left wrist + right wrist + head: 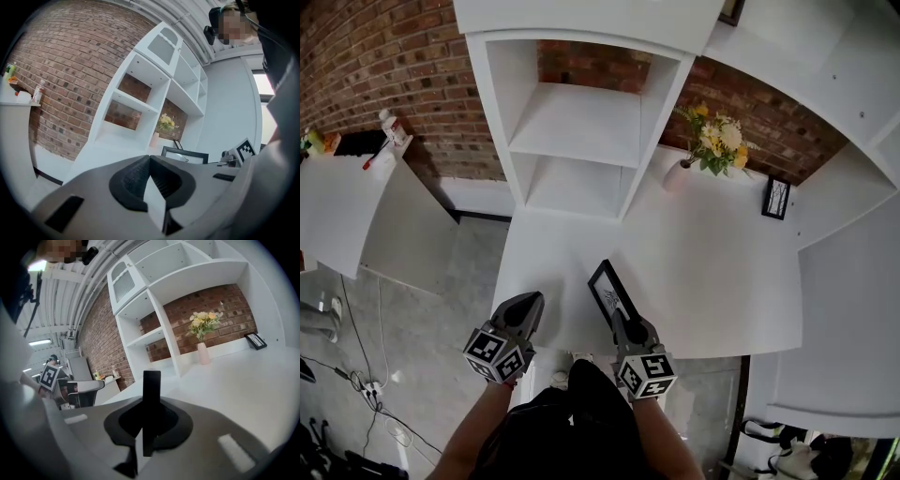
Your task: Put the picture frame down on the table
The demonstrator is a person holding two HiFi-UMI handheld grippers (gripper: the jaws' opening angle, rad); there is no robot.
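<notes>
Left: your left tool (pixel 529 302) is clenched shut on nothing and hangs by the tabletop's (pixel 712 272) near-left corner, likely parked clear of the work.

Right: your right tool (pixel 624 324) grips the picture frame (pixel 606 289) by its near edge. The frame is edge-on between the jaws and upright over the tabletop's near side, probably to set it down standing. I can't tell whether it touches the tabletop.

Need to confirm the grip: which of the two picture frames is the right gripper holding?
The near picture frame, clamped edge-on in the right gripper; the small frame stands untouched at the back.
</notes>
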